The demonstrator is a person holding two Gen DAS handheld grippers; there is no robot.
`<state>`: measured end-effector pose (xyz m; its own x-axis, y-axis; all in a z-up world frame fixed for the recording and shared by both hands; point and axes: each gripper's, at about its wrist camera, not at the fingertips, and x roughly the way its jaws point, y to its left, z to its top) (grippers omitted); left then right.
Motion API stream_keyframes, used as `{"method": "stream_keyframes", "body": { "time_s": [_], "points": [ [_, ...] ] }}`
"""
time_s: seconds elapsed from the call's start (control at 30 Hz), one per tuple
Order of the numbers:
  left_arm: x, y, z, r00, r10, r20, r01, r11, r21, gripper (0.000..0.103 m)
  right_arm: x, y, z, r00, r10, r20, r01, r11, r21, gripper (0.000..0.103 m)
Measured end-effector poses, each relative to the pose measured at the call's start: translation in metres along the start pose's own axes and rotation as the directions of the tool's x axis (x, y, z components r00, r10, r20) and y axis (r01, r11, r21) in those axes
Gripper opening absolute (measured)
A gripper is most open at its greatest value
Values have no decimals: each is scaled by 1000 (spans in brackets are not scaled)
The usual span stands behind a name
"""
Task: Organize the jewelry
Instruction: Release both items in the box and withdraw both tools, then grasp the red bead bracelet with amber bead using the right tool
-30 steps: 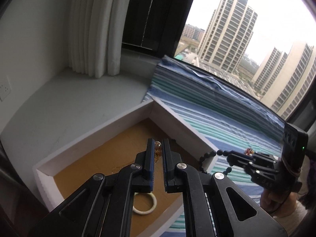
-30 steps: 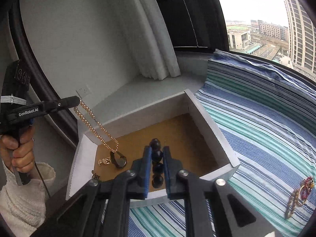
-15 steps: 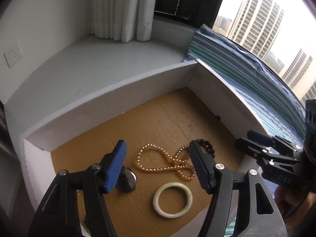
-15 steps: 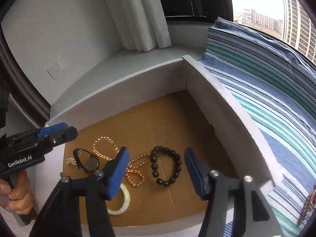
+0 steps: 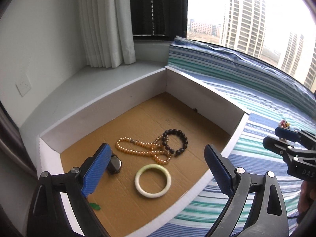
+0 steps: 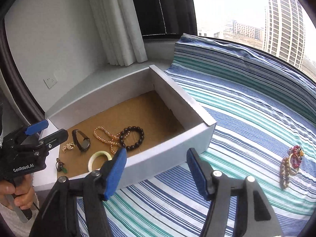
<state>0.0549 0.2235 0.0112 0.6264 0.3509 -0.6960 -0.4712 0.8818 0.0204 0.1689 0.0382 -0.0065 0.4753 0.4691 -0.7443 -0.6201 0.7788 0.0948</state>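
Your left gripper [image 5: 156, 165] has just been opening and now stands wide over the white box [image 5: 203, 96], with nothing between its blue pads [image 5: 96, 167]. Your right gripper [image 6: 156, 169] has also just been opening; it is released too and holds nothing, and it hangs above the near wall of the box and the striped cloth [image 6: 246, 106]. On the brown floor of the box lie the gold bead necklace [image 5: 138, 150] and the dark bead bracelet [image 5: 175, 142], which overlap each other at one end. Near them, closer to you, lies the pale jade bangle [image 5: 153, 180], apart from both. A watch [image 6: 82, 141] lies to the left of the necklace (its strap looks black), with a small gold piece [image 6: 68, 147] just beside it. Out on the cloth, well apart from the box, lie a brown bead bracelet [image 6: 284, 169] and a red ornament [image 6: 295, 156] touching it.
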Motion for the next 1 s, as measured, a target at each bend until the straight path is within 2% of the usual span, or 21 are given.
{"method": "stream_keyframes", "body": {
  "time_s": [0.2, 0.33, 0.57, 0.7, 0.8, 0.9, 1.0],
  "points": [
    [-8, -37, -8, 999, -50, -12, 50, 998, 26, 96, -52, -27, -38, 990, -134, 50, 133, 991, 22, 64],
    [-16, -57, -13, 998, -66, -9, 66, 996, 61, 96, -84, -51, -64, 977, -209, 48, 207, 977, 47, 64],
    [-27, -91, -33, 992, -122, -27, 124, 988, 92, 98, -131, -82, -111, 934, -352, 63, 345, 933, 101, 65],
    [-22, -115, -59, 982, -170, -82, 179, 976, 126, 98, -152, -96, -143, 906, -416, 79, 397, 899, 183, 71],
    [-16, -136, -80, 969, -202, -140, 225, 960, 169, 98, -160, -107, -172, 889, -454, 66, 425, 870, 250, 72],
    [-14, -156, -100, 961, -212, -178, 249, 943, 222, 98, -158, -117, -196, 877, -480, 21, 456, 846, 276, 72],
    [-15, -169, -113, 952, -229, -203, 277, 928, 251, 98, -155, -126, -214, 876, -482, -16, 465, 834, 296, 72]
  ]
}}
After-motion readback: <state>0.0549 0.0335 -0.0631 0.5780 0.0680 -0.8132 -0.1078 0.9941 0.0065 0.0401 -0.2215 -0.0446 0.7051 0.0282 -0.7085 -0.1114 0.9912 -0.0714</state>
